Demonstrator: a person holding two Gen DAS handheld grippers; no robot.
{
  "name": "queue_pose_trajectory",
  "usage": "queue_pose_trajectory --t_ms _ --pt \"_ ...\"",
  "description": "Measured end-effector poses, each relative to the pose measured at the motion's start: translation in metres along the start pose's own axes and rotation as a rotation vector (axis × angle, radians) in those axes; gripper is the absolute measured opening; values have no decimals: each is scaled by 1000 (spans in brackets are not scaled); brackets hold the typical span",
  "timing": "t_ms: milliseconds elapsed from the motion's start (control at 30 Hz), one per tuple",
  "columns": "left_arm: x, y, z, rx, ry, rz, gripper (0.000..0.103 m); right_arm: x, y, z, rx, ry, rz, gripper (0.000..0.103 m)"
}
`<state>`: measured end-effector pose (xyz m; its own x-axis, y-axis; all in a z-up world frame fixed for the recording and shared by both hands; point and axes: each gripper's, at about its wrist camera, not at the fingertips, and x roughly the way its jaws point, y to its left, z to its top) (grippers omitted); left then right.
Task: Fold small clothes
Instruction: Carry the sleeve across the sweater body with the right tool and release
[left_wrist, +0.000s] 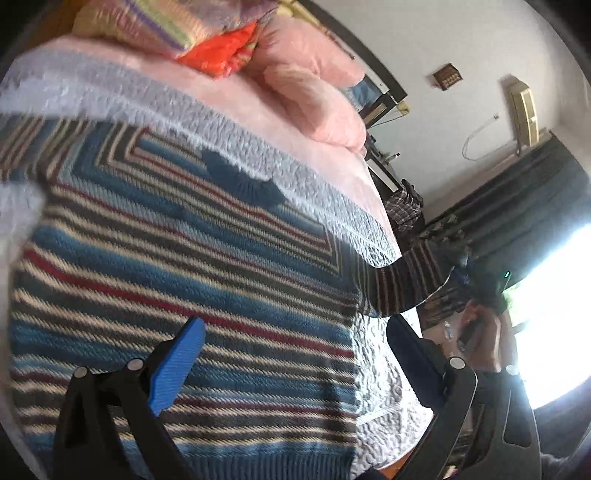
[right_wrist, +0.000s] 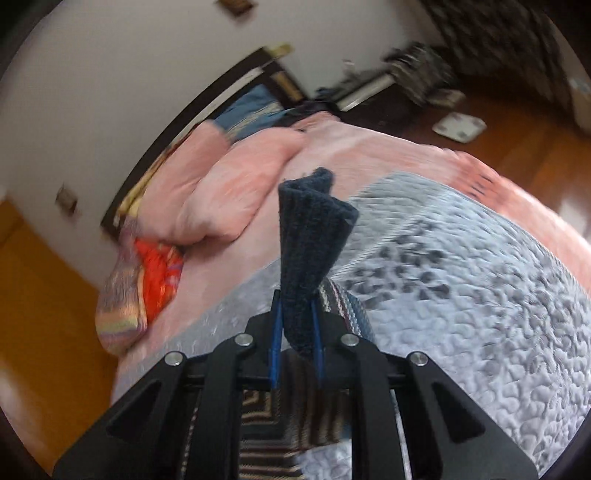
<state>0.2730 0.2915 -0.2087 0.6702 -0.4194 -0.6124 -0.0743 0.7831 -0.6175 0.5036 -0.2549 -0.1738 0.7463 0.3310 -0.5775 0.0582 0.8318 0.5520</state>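
**A:** ok starting big. Ahead of both grippers is the pink fleece bedspread (right_wrist: 332, 147) with a pale grey quilted cover (right_wrist: 480, 295) laid over it. On that cover, right under and ahead of the left gripper (left_wrist: 295, 336), lies the blue, cream, black and red striped knitted sweater (left_wrist: 184, 258), spread out mostly flat. The left one is wide open: the blue ribbed left finger (left_wrist: 177, 365) hangs over the stripes, the other finger sits off past the sweater's right edge over the quilt. Can't tell if either actually touches the knit.

**B:** and the right gripper (right_wrist: 295, 332)? In its own view it's clamped tight on a dark navy ribbed knit cuff (right_wrist: 314, 240). The cuff sticks up past the fingertips, and striped knit trails off just behind and below the fingers. Looks like the same sweater's sleeve end, though it's blurry.

**A:** yeah, the left view catches a striped sleeve reaching off to its right toward a hand (left_wrist: 480, 332), but the pinch itself is too dark there.

**B:** only the right view shows the orange wooden floor (right_wrist: 44, 295), far left. Both show the pink pillows (right_wrist: 221, 192) ahead and the small rainbow-striped cushion with an orange patch (right_wrist: 136, 288).
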Motion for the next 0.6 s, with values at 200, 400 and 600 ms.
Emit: queue_pose_trajectory --t_ms 200,400,600 --pt "-18 -8 13 95 -28 43 99 26 104 -50 -236 43 -27 13" --pt "-12 2 33 103 42 49 99 73 175 -130 -484 121 -96 13" --pt "1 22 52 69 39 18 99 126 207 -221 -733 193 -197 13"
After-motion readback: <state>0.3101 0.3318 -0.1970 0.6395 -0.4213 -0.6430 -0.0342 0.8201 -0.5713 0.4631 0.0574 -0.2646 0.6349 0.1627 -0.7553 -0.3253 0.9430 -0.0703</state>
